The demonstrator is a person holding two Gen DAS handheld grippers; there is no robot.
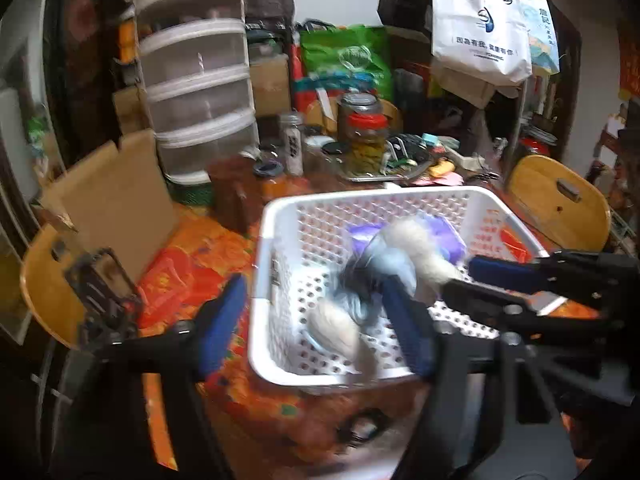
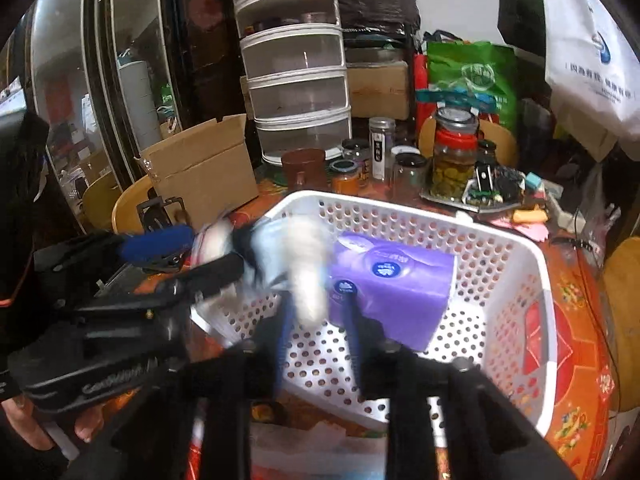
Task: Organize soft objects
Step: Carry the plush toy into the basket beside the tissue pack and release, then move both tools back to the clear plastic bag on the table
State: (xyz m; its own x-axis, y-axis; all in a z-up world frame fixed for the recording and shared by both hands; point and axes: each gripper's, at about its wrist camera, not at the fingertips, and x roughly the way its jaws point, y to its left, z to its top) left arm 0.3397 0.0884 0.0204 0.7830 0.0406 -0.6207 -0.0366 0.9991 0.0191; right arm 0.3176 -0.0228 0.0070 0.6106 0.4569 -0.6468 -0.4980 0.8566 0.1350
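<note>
As both tongs hang over the white basket [image 2: 500, 256], the blurred plush toy [image 1: 372, 276] drops free between them, left gripper [image 1: 320, 320] wide, right gripper [image 2: 316, 316] partly open, empty

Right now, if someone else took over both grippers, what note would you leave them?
Left gripper: open, fingers wide apart, not pressing the plush toy.
Right gripper: fingers slightly apart around the toy's white limb; too blurred to tell if it is gripped.
Toy: in or just over the white basket.
Done: purple tissue pack lies in the basket.
Left: check that the toy settles inside.
</note>
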